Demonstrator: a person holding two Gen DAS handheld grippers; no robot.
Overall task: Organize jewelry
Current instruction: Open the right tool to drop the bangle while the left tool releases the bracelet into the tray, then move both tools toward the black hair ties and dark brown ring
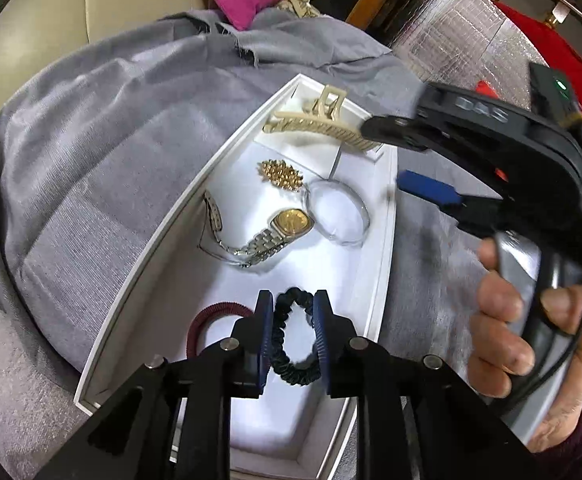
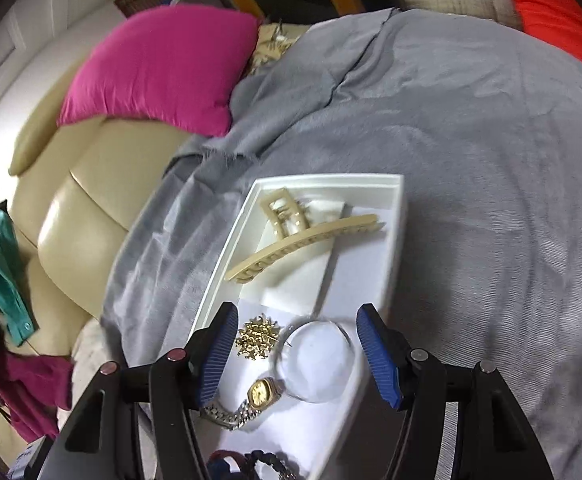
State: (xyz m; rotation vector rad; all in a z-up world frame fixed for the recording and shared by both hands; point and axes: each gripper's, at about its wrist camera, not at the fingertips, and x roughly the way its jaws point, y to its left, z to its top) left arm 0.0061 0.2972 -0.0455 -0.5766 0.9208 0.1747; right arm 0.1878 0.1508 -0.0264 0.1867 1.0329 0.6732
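Note:
A white tray [image 1: 375, 264] lies on a grey cloth. In it are a beige hair claw [image 1: 323, 124], a gold brooch [image 1: 282, 174], a clear round disc [image 1: 338, 213], a gold-faced watch [image 1: 269, 234], a dark scrunchie [image 1: 295, 332] and a maroon hair tie [image 1: 207, 320]. My left gripper [image 1: 291, 332] is over the scrunchie, its jaws a little apart on either side of it. My right gripper [image 2: 297, 354] is open and empty above the brooch [image 2: 255, 340], the disc [image 2: 315, 360] and the watch [image 2: 251, 398]. It also shows in the left wrist view [image 1: 407, 160], beside the tray's far right rim.
The grey cloth [image 2: 471, 200] covers the surface around the tray [image 2: 395, 240]. A beige sofa [image 2: 75, 200] with a pink cushion [image 2: 163, 68] lies to the left. Red fabric [image 1: 551, 52] and wooden chair legs are at the back right.

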